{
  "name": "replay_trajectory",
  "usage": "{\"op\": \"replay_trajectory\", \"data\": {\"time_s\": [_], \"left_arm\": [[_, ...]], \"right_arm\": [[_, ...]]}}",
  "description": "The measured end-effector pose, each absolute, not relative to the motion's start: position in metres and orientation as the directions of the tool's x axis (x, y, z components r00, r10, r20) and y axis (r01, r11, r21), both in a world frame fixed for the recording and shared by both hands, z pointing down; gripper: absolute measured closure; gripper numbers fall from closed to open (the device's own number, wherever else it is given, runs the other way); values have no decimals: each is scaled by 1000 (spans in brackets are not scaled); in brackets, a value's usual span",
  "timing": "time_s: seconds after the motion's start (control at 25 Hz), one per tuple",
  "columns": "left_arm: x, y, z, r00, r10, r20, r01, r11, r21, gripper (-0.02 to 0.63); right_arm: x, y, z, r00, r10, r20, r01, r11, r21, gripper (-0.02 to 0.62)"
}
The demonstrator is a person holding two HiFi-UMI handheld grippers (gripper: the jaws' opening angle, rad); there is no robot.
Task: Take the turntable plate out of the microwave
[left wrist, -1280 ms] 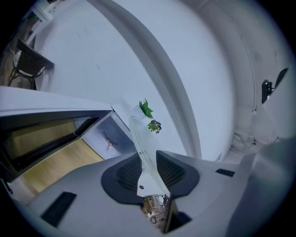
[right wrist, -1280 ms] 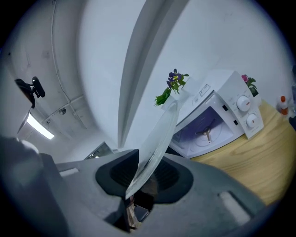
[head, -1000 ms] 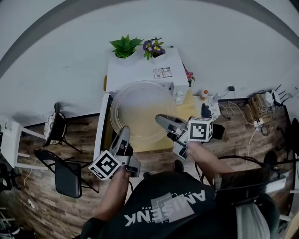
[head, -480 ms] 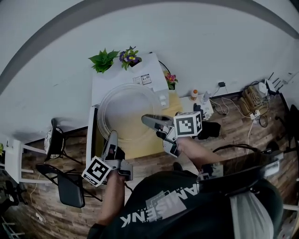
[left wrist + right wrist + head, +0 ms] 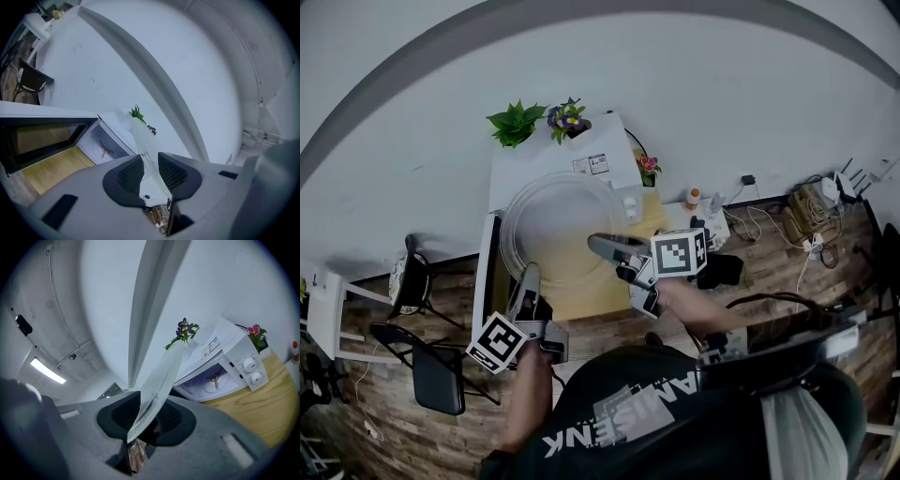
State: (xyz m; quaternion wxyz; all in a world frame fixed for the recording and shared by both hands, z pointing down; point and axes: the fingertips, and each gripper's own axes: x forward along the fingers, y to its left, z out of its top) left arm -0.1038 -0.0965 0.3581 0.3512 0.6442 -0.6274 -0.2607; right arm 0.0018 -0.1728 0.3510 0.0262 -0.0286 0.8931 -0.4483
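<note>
The clear glass turntable plate (image 5: 558, 225) is held in the air in front of the white microwave (image 5: 581, 155), above the wooden table (image 5: 581, 298). My left gripper (image 5: 528, 275) is shut on its near left rim and my right gripper (image 5: 598, 245) is shut on its right rim. In the left gripper view the plate's edge (image 5: 147, 159) runs between the pads of my left gripper (image 5: 151, 174). In the right gripper view the rim (image 5: 157, 387) sits clamped in my right gripper (image 5: 146, 416). The microwave cavity (image 5: 211, 380) stands open with its bare roller hub showing.
The microwave door (image 5: 485, 267) hangs open to the left. Potted plants (image 5: 517, 122) and flowers (image 5: 568, 116) stand on top of the microwave. A dark folding chair (image 5: 427, 361) stands at lower left. Cables and small items (image 5: 811, 211) lie on the floor to the right.
The plate and both grippers have moved slightly left in the head view over the last second; in the last half second they hold nearly still.
</note>
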Motion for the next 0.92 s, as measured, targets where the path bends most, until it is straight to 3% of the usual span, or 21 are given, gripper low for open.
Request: {"op": "replay_trajectory", "data": {"time_s": [0.16, 0.28, 0.48, 0.64, 0.92], "left_arm": [[-111, -96, 355, 65, -989, 134, -685, 54, 727, 511], [-107, -97, 357, 71, -992, 103, -612, 38, 790, 511], [-106, -99, 357, 90, -991, 102, -615, 26, 788, 511], [-119, -97, 355, 70, -987, 145, -712, 52, 700, 511], [-116, -101, 364, 97, -992, 82, -561, 14, 828, 511]], "right_arm": [[1, -174, 350, -996, -84, -26, -30, 597, -802, 497], [-1, -173, 350, -996, -81, -24, -29, 594, -804, 497], [0, -174, 350, -995, -91, -26, -32, 588, -809, 497], [-4, -173, 352, -995, -101, -25, -40, 587, -809, 497], [-12, -174, 354, -994, -113, -14, -55, 588, -807, 495]]}}
